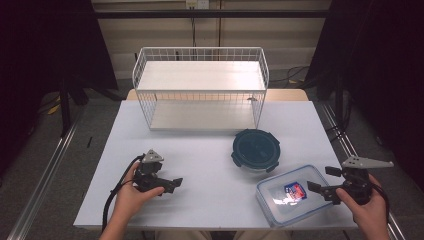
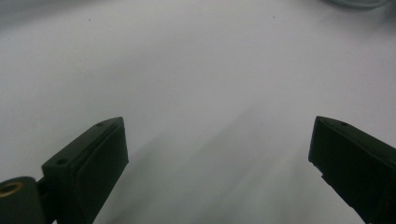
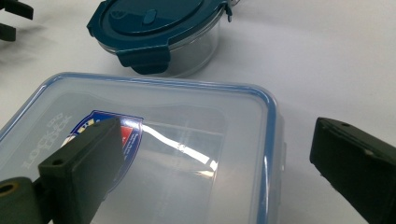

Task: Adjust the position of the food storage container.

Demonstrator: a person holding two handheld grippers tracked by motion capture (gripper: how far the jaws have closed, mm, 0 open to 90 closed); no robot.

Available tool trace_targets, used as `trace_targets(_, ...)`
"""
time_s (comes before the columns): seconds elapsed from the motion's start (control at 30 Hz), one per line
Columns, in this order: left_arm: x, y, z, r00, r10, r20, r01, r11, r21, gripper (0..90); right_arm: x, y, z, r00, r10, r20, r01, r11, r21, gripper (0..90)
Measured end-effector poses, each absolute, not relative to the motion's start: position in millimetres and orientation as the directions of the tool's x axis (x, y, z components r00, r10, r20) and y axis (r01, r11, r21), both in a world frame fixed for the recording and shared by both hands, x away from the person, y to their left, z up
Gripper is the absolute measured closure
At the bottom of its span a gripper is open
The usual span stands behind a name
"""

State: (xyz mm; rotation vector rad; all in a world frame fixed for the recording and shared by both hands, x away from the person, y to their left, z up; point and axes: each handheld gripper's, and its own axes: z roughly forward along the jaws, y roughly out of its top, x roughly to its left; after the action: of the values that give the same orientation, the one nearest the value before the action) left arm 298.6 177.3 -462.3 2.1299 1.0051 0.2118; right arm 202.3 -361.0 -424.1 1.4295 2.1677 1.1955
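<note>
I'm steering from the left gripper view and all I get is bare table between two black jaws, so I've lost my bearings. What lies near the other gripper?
Observer: The right gripper hangs open at the near right edge of a clear rectangular container with a blue-rimmed lid.
Operator: Anything else on the table?
Observer: A round container with a dark blue clip lid stands just behind the rectangular one, apart from it.
Operator: And farther back?
Observer: A white wire rack with two shelves stands at the far edge of the table.
Operator: Where am I in all this?
Observer: The left gripper is open at the near left, pointing toward the containers.
</note>
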Motion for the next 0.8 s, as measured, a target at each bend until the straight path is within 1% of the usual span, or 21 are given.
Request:
trace_targets(0.27, 295.5, 174.6, -460.7, 0.680, 0.718, -0.150, 0.585, -0.407, 0.702, 4.7, 197.0, -357.0, -422.2, -0.485, 0.849, 0.212, 0.630, 0.170, 0.758, 2.6)
trace_targets(0.3, 295.1, 175.6, -459.5, 0.695, 0.706, -0.134, 0.578, -0.439, 0.688, 4.7, 197.0, -357.0, -422.2, -0.485, 0.849, 0.212, 0.630, 0.170, 0.758, 2.6)
trace_targets(0.37, 293.6, 174.3, -458.5, 0.697, 0.705, -0.133, 0.574, -0.437, 0.692, 4.6, 191.1, -353.4, -422.5, -0.499, 0.841, 0.210, 0.631, 0.185, 0.754, 0.8)
trace_targets(0.43, 292.6, 172.8, -457.9, 0.701, 0.699, -0.140, 0.573, -0.436, 0.694, 4.7, 185.2, -353.3, -421.9, -0.502, 0.843, 0.191, 0.629, 0.205, 0.750, 0.8)
trace_targets(0.57, 292.5, 171.1, -458.4, 0.697, 0.702, -0.145, 0.577, -0.430, 0.694, 4.7, 174.4, -356.9, -420.7, -0.506, 0.838, 0.204, 0.630, 0.198, 0.751, 0.8)
trace_targets(0.6, 292.8, 169.8, -458.0, 0.696, 0.702, -0.154, 0.582, -0.425, 0.694, 4.7, 169.5, -360.3, -421.8, -0.512, 0.837, 0.194, 0.639, 0.219, 0.738, 1.0)
trace_targets(0.63, 292.8, 169.8, -458.0, 0.696, 0.702, -0.154, 0.582, -0.425, 0.694, 4.7, 169.5, -360.3, -421.8, -0.512, 0.837, 0.194, 0.639, 0.219, 0.738, 1.0)
trace_targets(0.67, 295.0, 168.6, -458.4, 0.702, 0.696, -0.152, 0.577, -0.430, 0.694, 4.9, 167.9, -361.5, -425.1, -0.493, 0.846, 0.202, 0.653, 0.207, 0.729, 0.6)
trace_targets(0.77, 296.3, 165.3, -458.7, 0.688, 0.705, -0.172, 0.590, -0.406, 0.698, 4.9, 168.2, -360.9, -428.0, -0.491, 0.849, 0.195, 0.662, 0.217, 0.718, 0.5)
trace_targets(0.8, 297.8, 163.4, -458.4, 0.694, 0.702, -0.162, 0.583, -0.416, 0.698, 4.9, 167.7, -361.8, -430.8, -0.500, 0.844, 0.193, 0.664, 0.230, 0.712, 0.5)
